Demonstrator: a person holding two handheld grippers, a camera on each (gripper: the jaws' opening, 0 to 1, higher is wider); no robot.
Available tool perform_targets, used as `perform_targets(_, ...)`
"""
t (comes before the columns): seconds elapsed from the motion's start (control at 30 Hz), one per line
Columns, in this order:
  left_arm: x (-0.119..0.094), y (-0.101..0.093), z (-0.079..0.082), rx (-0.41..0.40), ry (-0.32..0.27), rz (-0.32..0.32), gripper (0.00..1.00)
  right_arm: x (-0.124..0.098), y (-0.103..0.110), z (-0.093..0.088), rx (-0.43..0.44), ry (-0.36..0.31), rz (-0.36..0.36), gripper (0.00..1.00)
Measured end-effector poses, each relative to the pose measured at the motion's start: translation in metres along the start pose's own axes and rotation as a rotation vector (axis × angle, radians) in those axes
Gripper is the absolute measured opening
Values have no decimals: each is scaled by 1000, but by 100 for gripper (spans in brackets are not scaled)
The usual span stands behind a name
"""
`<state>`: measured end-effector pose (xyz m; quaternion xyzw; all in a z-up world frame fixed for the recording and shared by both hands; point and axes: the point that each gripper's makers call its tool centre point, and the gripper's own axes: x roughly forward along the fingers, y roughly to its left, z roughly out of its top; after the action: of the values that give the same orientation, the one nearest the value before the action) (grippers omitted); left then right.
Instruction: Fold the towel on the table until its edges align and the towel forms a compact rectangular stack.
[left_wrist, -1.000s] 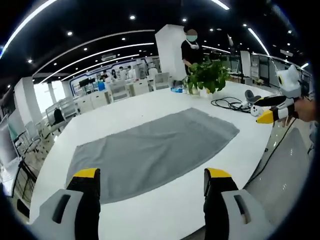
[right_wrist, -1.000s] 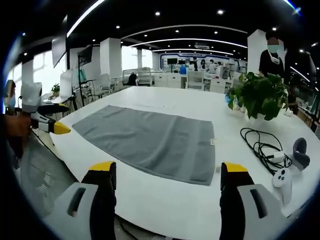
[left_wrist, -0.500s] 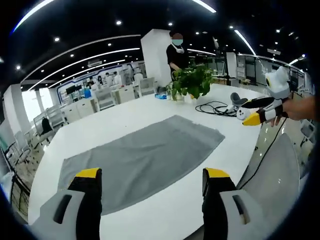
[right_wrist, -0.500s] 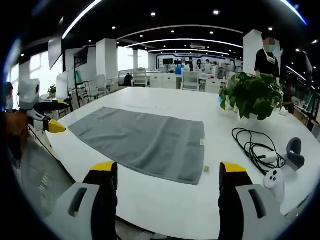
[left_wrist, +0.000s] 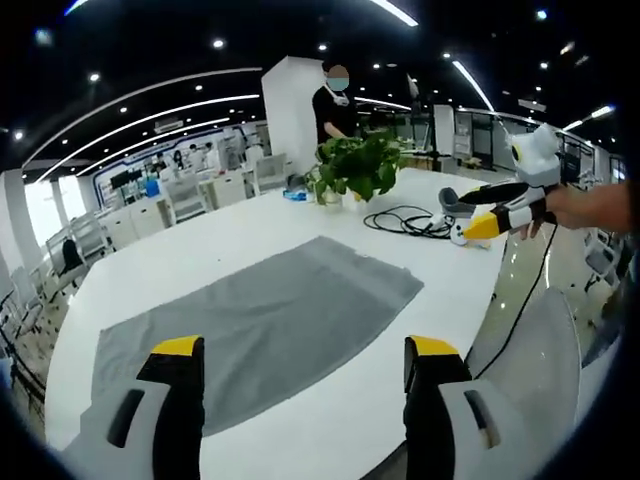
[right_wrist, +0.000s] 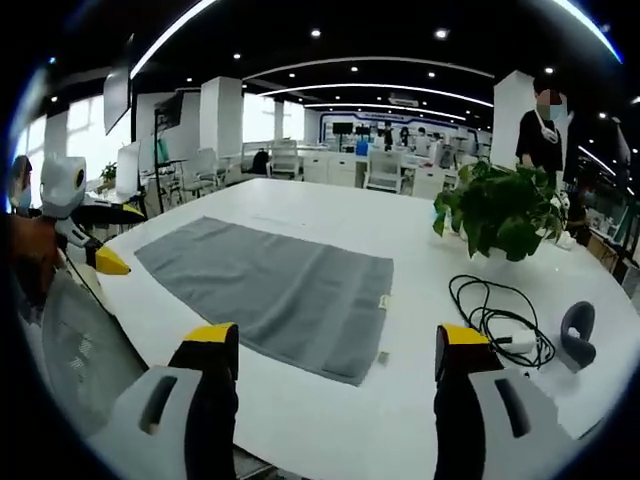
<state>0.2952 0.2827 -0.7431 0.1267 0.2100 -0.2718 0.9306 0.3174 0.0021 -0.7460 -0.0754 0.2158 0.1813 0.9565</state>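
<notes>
A grey towel (left_wrist: 255, 325) lies flat and unfolded on the white table (left_wrist: 230, 235); it also appears in the right gripper view (right_wrist: 270, 290). My left gripper (left_wrist: 298, 352) hovers open above the table's near edge, short of the towel. My right gripper (right_wrist: 326, 338) is open too, over the near edge by the towel's right corner. The right gripper enters the left gripper view at the far right (left_wrist: 485, 222), held by a hand; the left gripper enters the right gripper view at the far left (right_wrist: 105, 262).
A potted plant (right_wrist: 505, 212) stands at the back of the table. A black cable (right_wrist: 495, 318) and a dark controller (right_wrist: 578, 335) lie to its right. A masked person (left_wrist: 335, 100) stands behind the plant. Desks and chairs fill the room beyond.
Both views have swung, so the towel sits further left in each. The towel itself has not moved, and both grippers stay open.
</notes>
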Motion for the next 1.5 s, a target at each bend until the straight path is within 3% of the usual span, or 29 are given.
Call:
perform_targets(0.27,12,-27,19,44,-1,-79,76,8,-40,11,-35,26,-5,74)
perform_targets(0.43,26,-41,32,45,0,-106,75,10,-51,18,-25,15,8,74)
perform_targets(0.7,47,-67,49,69,10,-151,69,33,-74,24,16,15,34,72)
perform_targets(0.93,63,-90,53,125,30,-187,62,60,-81,31,55,-4,69,70)
perform_targets(1.5,114,-130,49,215,100,-264,49,108,-99,22,153,-3,112,61)
